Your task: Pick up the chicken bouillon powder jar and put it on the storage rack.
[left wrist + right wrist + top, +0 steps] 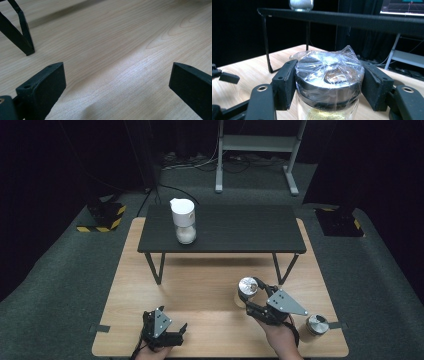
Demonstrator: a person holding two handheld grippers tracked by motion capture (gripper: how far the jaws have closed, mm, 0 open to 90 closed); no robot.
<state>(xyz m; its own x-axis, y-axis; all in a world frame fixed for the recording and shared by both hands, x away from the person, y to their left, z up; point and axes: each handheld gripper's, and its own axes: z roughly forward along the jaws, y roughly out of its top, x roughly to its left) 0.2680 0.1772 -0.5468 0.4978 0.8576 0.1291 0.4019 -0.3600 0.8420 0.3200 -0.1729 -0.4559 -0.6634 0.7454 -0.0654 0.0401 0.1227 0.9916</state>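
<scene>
- Jar sits clamped at its metal lid between the jaws of the right claw, near the counter's right front.
- Plastic film covers the lid; the hold looks best kept level and firm so nothing slips.
- Yellowish powder fills the jar, though the glass is mostly cut off below.
- Left claw hovers low over bare wood, jaws apart and empty.
- Second jar stands at the right edge; a white-lidded container of white grains rests on the black shelf.
</scene>
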